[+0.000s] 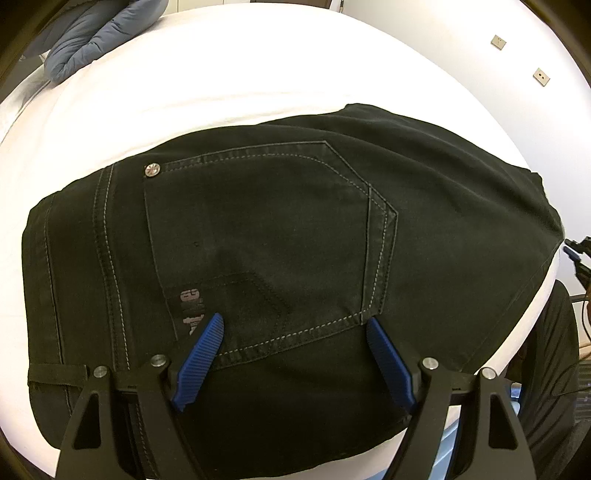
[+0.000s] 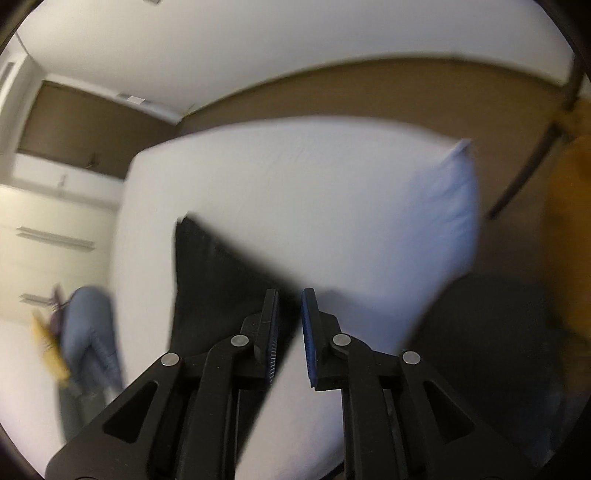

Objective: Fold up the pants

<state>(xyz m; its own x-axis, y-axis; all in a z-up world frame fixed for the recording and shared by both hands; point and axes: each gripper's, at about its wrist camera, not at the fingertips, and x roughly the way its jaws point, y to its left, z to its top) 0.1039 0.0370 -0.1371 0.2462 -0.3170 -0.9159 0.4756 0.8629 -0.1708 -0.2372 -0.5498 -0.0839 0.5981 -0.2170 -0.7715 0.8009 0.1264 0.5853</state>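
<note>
Black pants (image 1: 280, 236) lie folded on a white bed (image 1: 184, 92), back pocket up, waistband to the left. My left gripper (image 1: 295, 321) hovers open just above the pocket's lower edge, holding nothing. In the blurred right wrist view, my right gripper (image 2: 289, 295) is raised above the bed, jaws nearly shut with a narrow gap, nothing between them. The pants (image 2: 218, 273) show as a dark shape below and left of its fingers.
A blue-grey padded garment (image 1: 99, 33) lies at the bed's far left corner and shows in the right wrist view (image 2: 88, 325). A pale pillow (image 2: 436, 221) lies on the bed. A dark chair (image 2: 491, 343) stands at right. Walls and cupboards surround the bed.
</note>
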